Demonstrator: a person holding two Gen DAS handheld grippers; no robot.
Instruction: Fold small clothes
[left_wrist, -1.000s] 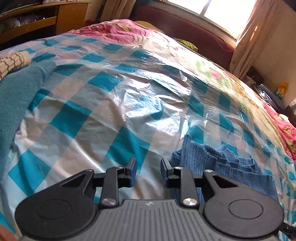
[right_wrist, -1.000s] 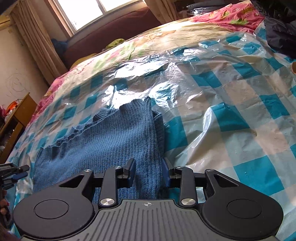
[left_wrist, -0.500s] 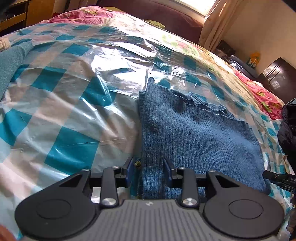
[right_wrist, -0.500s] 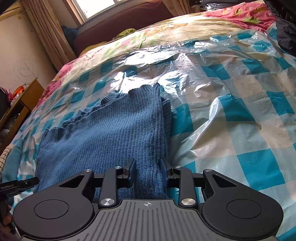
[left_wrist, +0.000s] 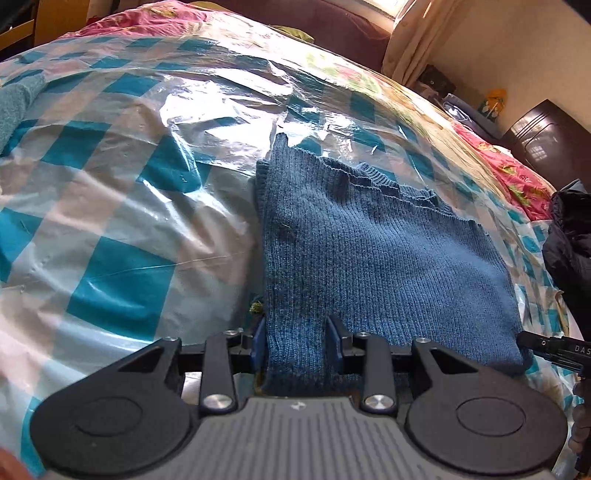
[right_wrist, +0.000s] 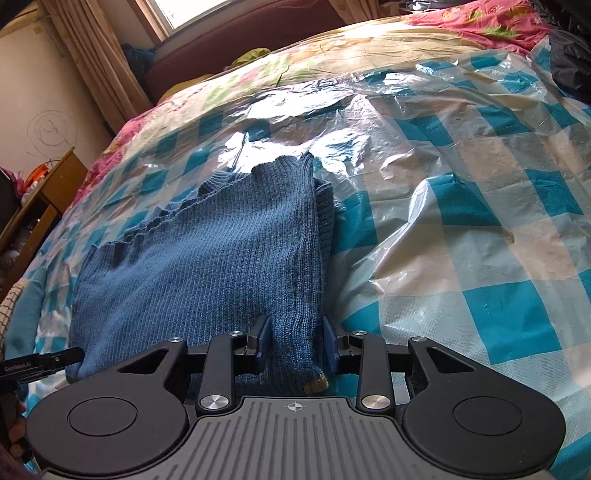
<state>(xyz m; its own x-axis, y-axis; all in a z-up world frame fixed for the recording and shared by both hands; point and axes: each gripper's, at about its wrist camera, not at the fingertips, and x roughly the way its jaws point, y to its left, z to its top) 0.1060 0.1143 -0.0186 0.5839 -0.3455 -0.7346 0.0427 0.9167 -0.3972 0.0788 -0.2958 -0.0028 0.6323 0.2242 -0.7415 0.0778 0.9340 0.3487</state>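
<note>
Across the bed, a crinkled clear plastic sheet (left_wrist: 155, 155) covers a teal-and-white checked cloth (right_wrist: 509, 317), and on it lies the blue knitted sweater (left_wrist: 369, 251), partly folded, its sides turned in so it forms a rough rectangle with the ribbed neck at the far end. It sits in the middle of the bed, its near hem right under both tools.

The left gripper (left_wrist: 295, 343) straddles the near left corner of the sweater, blue pads on either side of a thick folded edge; the fingers look parted around the knit and not yet pinching it. The right gripper (right_wrist: 293, 341) does the same at the near right corner, jaws apart with the doubled edge between them. Both tools are held low and nearly level, pointing away from the person along the garment's long sides, each tip visible at the margin of the other's view.

The step in hand appears to be taking both near corners for a lengthwise fold. Done well, each jaw should close on all layers at once, and both hands should lift together so the slippery plastic does not drag along.
</note>
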